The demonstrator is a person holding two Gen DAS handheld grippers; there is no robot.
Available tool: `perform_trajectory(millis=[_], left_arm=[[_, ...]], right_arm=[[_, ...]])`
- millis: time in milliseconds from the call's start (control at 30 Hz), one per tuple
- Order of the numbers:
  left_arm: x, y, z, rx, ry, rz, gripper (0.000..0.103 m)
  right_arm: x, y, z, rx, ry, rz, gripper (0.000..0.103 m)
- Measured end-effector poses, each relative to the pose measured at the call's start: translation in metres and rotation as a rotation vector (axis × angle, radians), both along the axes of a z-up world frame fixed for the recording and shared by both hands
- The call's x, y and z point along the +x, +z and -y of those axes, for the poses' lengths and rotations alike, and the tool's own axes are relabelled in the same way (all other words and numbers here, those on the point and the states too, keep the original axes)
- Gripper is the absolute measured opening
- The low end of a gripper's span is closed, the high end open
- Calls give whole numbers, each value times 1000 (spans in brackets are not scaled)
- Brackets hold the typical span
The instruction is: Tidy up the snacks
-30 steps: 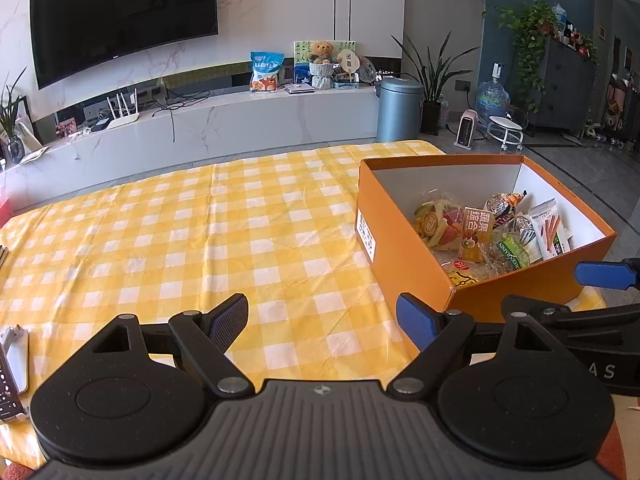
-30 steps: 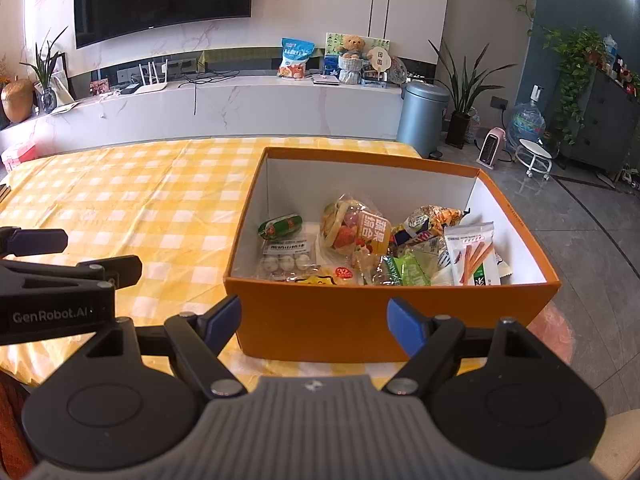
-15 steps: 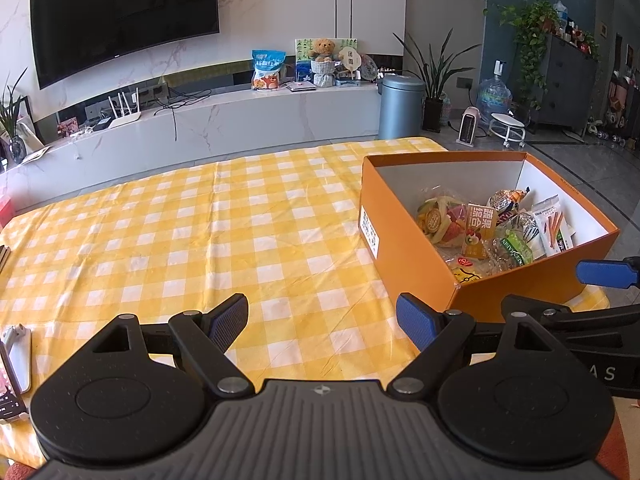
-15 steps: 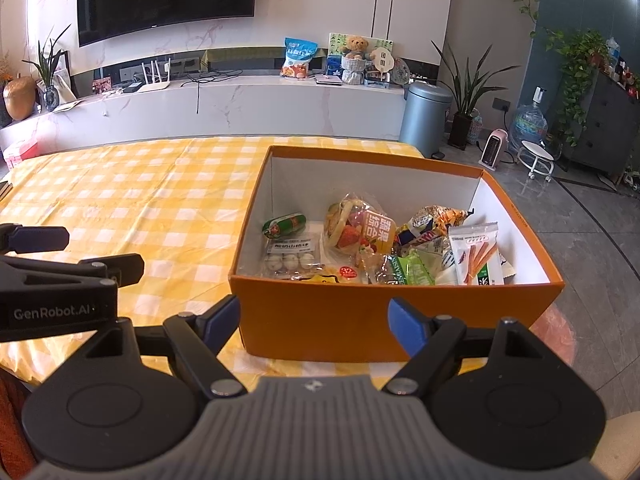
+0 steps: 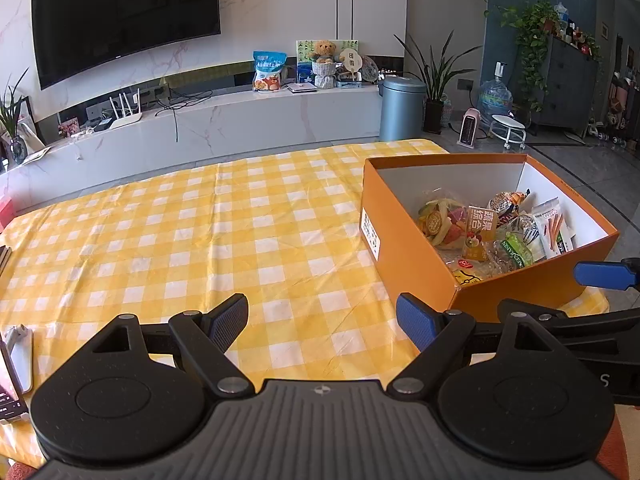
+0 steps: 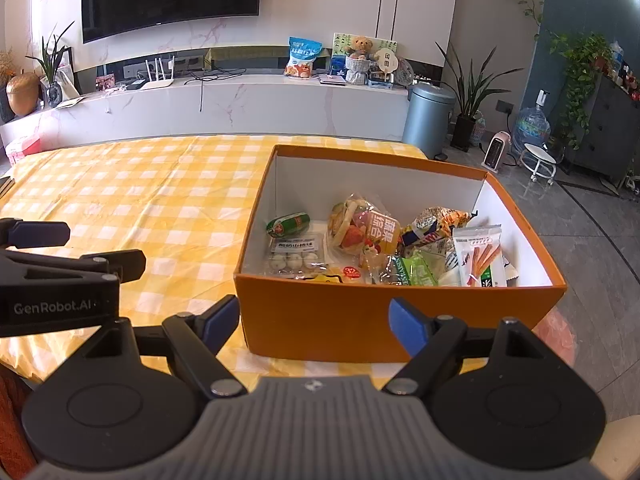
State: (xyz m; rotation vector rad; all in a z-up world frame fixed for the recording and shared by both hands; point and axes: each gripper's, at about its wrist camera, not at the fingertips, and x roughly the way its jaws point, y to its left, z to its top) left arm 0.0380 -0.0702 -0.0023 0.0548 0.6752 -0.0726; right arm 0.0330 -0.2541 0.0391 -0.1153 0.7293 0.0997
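Living room, tabletop [image 5: 224, 232] under a yellow-check cloth, TV console behind. Orange box [image 6: 344, 312] sits at the right end of the tabletop, open top, snacks [image 6: 384, 244] piled inside: green sausage, egg pack, fruit-chip bag, stick-biscuit packet at right. Versus 1 s ago: both views have shifted slightly, box sits a bit lower and further right in each frame; contents unchanged. Left hand-held gripper [image 5: 322, 318]: jaws wide apart, holding nothing, over bare cloth, box just to its right. Right hand-held gripper [image 6: 314, 322]: jaws wide apart, nothing held, facing the box's near wall, not touching it as far as I can tell.
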Motion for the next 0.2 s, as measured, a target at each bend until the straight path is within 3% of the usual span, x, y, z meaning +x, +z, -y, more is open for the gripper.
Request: perform_trajectory(millis=[200], left_arm=[[0, 1, -1, -5, 0, 4, 98]], right_arm=[[0, 0, 0, -3, 2, 3, 81]])
